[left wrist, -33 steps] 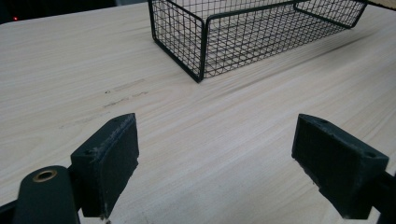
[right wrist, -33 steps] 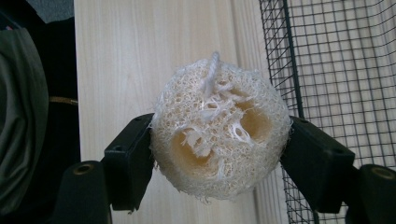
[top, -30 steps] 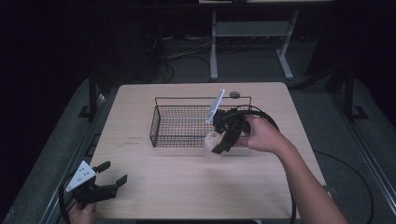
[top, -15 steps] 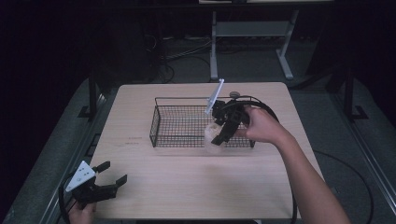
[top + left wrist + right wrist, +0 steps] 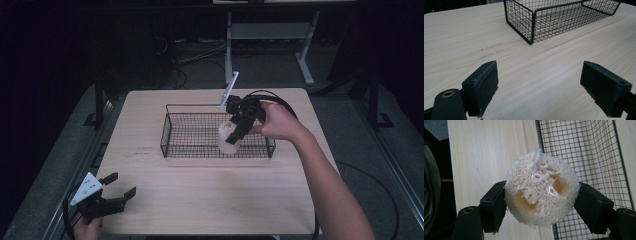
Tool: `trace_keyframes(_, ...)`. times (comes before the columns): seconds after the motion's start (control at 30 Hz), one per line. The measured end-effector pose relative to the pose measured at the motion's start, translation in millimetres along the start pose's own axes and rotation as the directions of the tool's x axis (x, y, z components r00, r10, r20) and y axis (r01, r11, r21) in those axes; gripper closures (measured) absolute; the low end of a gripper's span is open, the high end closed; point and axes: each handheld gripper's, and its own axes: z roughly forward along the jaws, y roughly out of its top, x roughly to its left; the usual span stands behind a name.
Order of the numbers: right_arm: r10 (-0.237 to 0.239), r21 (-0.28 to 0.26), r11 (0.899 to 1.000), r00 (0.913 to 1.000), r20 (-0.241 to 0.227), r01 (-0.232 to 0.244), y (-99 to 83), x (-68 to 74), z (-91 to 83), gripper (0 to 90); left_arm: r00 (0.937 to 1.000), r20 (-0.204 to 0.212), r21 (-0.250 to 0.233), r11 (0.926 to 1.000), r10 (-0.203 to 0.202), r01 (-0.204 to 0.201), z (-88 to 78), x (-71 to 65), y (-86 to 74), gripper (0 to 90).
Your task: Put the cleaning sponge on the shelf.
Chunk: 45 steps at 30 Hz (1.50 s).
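A pale loofah sponge [image 5: 541, 188] is clamped between the two black jaws of my right gripper [image 5: 541, 202]. From above, that gripper [image 5: 235, 131] holds the loofah [image 5: 229, 140] over the right part of a black wire basket [image 5: 172, 124], near its front wall. My left gripper [image 5: 111, 192] rests low at the table's front left corner, jaws wide apart with nothing between them. Its own view shows the left gripper [image 5: 540, 83] over bare wood, with the basket's near corner [image 5: 532, 26] ahead.
The light wooden table [image 5: 210, 200] has free room in front of the basket. A black cable [image 5: 272, 97] loops behind the right hand. A white metal stand [image 5: 270, 35] sits on the floor beyond the table's far edge.
The right gripper has carried the loofah leftward and slightly forward, from near the basket's right end to above its interior. The left gripper has not moved.
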Motion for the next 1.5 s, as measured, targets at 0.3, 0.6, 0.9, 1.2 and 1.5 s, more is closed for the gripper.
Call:
trace_keyframes(0.3,0.038,-0.005,0.999,0.9993,0.005,-0.038,1.0,-17.8,-0.8,28.3,1.0000,0.002,-0.001,1.0000,0.000,0.000,0.0,0.1,-0.1,13.9)
trace_keyframes(0.6,0.077,-0.002,0.997,0.9970,0.005,-0.077,0.7,-36.2,5.7,28.3,1.0000,0.003,0.005,1.0000,0.004,-0.004,0.3,0.0,0.0,14.0)
trace_keyframes(0.9,0.120,-0.003,0.993,0.9927,0.006,-0.120,-1.9,-51.6,12.5,28.3,1.0000,0.003,0.006,1.0000,0.006,-0.006,0.0,-0.1,0.3,13.9)
trace_keyframes(1.2,0.149,0.016,0.989,0.9889,0.006,-0.149,-4.5,-63.4,22.2,28.3,1.0000,0.002,0.005,1.0000,0.006,-0.006,0.2,-0.1,0.4,13.9)
trace_keyframes(1.5,0.159,0.023,0.987,0.9873,0.007,-0.159,-6.2,-72.1,30.2,28.3,1.0000,0.003,0.007,1.0000,0.007,-0.007,0.1,-0.3,0.4,13.9)
